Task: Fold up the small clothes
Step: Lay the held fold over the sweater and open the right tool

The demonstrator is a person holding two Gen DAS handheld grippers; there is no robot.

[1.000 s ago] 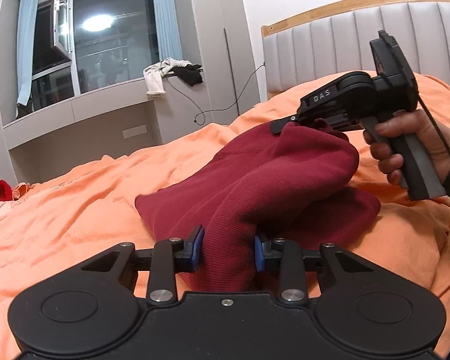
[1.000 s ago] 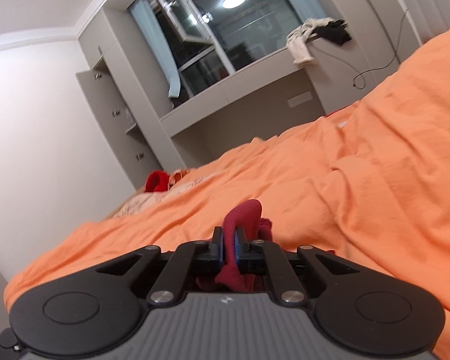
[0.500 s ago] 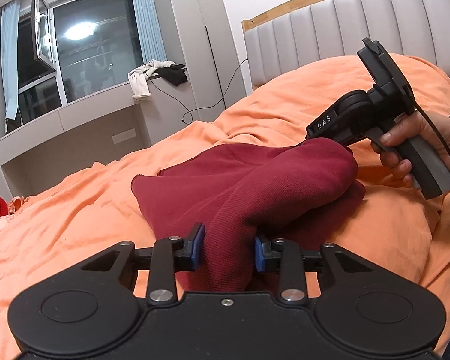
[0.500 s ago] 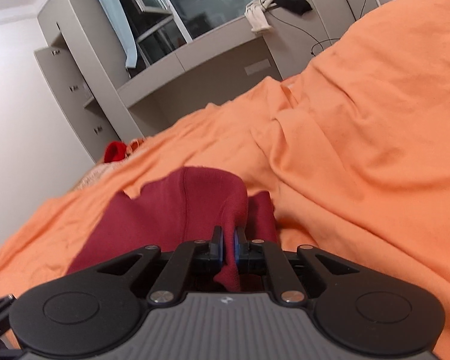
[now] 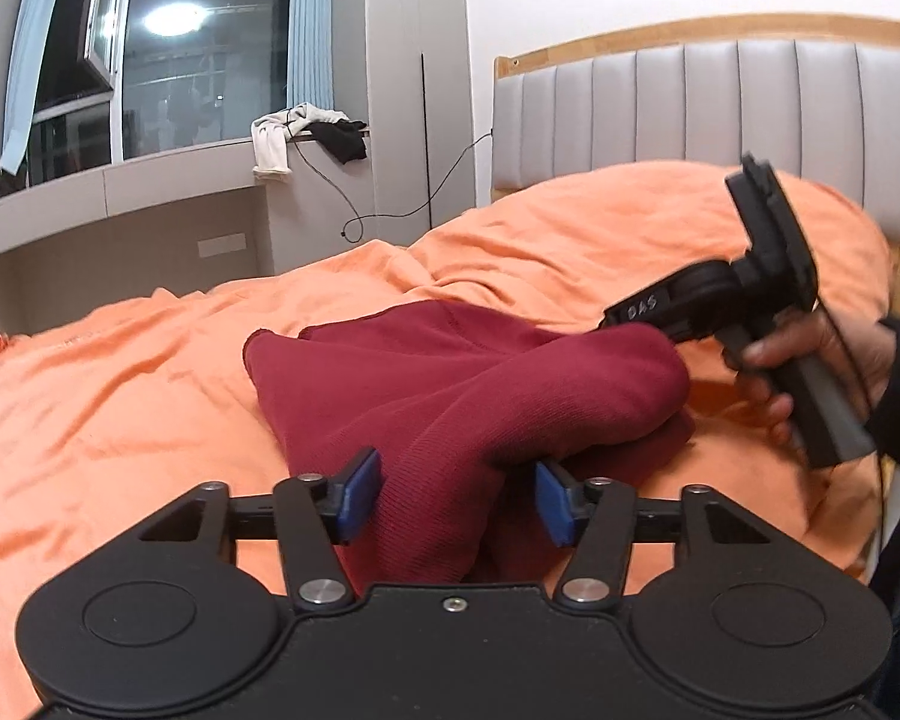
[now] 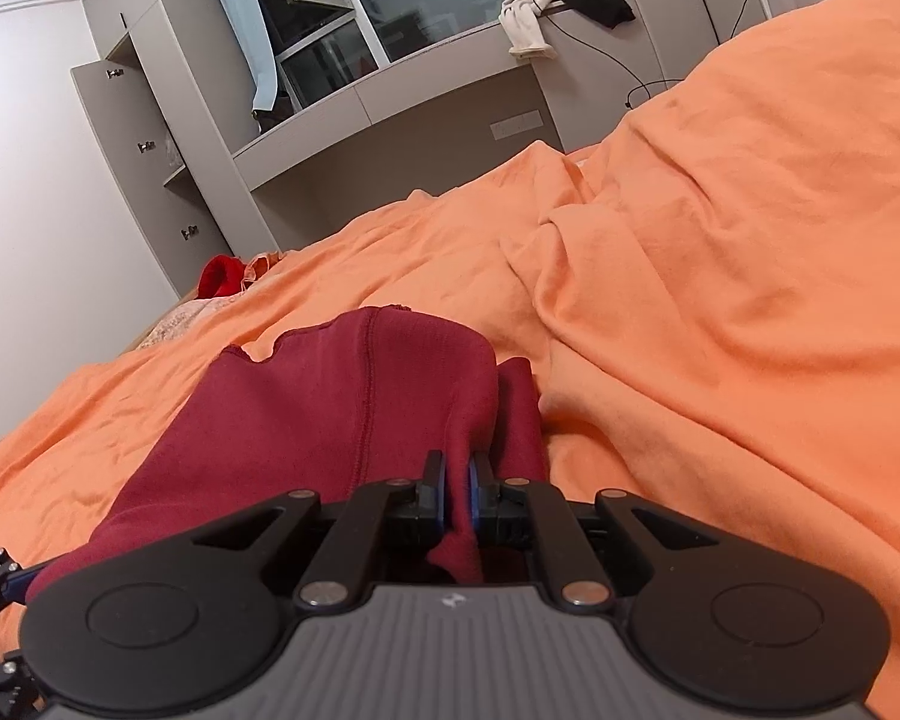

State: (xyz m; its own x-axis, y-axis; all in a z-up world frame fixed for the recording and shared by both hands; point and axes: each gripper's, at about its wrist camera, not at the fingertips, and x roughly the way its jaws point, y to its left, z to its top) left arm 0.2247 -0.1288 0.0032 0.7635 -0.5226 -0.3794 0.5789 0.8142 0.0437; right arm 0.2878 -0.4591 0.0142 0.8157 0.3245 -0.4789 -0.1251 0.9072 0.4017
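Note:
A dark red knit garment (image 5: 450, 384) lies folded over on the orange bed cover (image 5: 120, 420). My left gripper (image 5: 456, 480) sits at its near end. The jaws are opening, and the blue pads (image 5: 360, 495) stand clear of the cloth that still runs between them. My right gripper (image 6: 456, 474) is shut on the garment's (image 6: 330, 408) folded edge, low over the bed. In the left wrist view a hand (image 5: 810, 372) holds the right gripper at the garment's far right end, its fingertips hidden by the cloth.
A grey padded headboard (image 5: 720, 114) with a wooden frame rises behind the bed. On the grey window ledge (image 5: 180, 168) lie white and black clothes (image 5: 306, 132). A small red item (image 6: 219, 276) lies at the bed's far corner. Grey cabinets (image 6: 144, 150) line the wall.
My left jaws have widened off the red cloth. The right gripper has come down toward the bed with the folded edge, and the garment lies lower and flatter.

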